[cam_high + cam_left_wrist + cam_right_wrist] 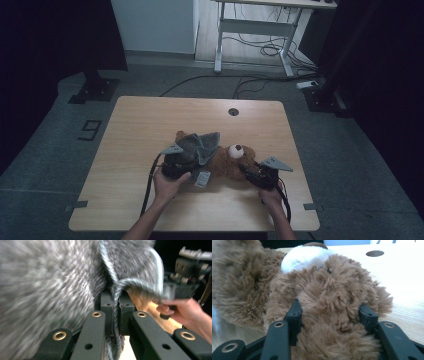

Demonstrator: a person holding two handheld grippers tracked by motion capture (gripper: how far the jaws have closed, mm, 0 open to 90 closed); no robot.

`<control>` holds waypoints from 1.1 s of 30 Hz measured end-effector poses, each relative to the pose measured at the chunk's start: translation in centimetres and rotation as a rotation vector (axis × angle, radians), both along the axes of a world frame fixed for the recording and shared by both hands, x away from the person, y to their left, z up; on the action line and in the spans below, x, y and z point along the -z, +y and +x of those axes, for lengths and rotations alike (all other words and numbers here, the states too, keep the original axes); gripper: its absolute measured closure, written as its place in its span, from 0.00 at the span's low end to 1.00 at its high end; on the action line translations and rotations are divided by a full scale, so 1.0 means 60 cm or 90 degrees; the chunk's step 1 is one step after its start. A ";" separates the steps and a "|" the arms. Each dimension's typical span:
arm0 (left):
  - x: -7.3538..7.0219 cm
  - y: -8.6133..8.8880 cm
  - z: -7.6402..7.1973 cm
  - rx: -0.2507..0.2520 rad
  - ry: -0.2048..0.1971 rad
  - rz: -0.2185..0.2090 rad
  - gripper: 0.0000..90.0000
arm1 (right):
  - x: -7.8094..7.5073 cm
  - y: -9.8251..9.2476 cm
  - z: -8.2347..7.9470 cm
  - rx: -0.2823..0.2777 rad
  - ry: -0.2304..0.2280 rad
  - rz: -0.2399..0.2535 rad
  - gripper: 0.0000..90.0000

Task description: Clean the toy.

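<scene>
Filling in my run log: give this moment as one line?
left gripper: shut on grey cloth | right gripper: around teddy bear | bear lies on table

Left gripper jaws clamped tight; right gripper jaws half-closed, both low.

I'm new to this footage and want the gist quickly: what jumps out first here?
A brown teddy bear lies near the front middle of the wooden table, with a grey knitted garment bunched over its left part. The left claw is shut on a fold of that garment, while the right claw straddles the bear's fluffy head on both sides.
</scene>
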State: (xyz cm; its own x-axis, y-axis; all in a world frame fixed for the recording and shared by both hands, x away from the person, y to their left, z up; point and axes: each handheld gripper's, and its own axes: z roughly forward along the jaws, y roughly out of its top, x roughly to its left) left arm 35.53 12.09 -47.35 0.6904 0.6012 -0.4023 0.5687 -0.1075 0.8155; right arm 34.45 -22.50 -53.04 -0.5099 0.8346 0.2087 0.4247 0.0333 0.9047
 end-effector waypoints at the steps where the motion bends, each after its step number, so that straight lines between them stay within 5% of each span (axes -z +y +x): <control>1: -0.014 0.013 -0.001 -0.015 -0.015 0.000 0.94 | -0.001 0.000 -0.001 0.000 0.000 -0.002 0.56; 5: -0.067 0.034 0.002 -0.044 -0.048 0.013 0.94 | -0.001 -0.001 -0.002 -0.002 0.002 0.001 0.56; 9: -0.087 -0.019 0.006 0.001 -0.055 0.042 0.94 | -0.002 0.002 -0.002 0.001 0.005 -0.002 0.55; 13: -0.078 -0.100 0.008 0.048 -0.050 0.060 0.94 | -0.004 0.001 -0.001 0.005 0.016 0.000 0.55; 18: -0.036 -0.164 0.020 0.063 -0.027 0.164 0.93 | -0.005 0.000 -0.003 0.000 0.017 -0.003 0.55; 19: -0.026 -0.162 0.023 0.059 -0.021 0.179 0.93 | -0.005 -0.001 -0.003 -0.001 0.018 -0.005 0.55; 21: -0.012 -0.141 0.031 0.055 0.003 0.144 0.94 | -0.005 -0.001 -0.004 -0.003 0.018 -0.007 0.55; 25: -0.021 -0.086 0.031 0.025 0.004 0.104 0.94 | -0.007 0.001 -0.004 -0.011 0.020 -0.011 0.56; 30: -0.031 -0.026 0.032 -0.026 -0.001 0.089 0.94 | -0.006 0.001 -0.004 -0.011 0.023 -0.008 0.56; 33: -0.023 0.008 0.039 -0.041 0.023 0.074 0.94 | -0.006 0.002 -0.004 -0.010 0.023 -0.007 0.56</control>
State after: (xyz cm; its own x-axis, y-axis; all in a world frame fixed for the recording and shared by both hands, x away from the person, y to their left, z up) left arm 37.84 12.59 -45.95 0.6356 0.6876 -0.3511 0.6058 -0.1623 0.7789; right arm 34.19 -22.41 -52.70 -0.5152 0.8289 0.2179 0.4558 0.0497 0.8887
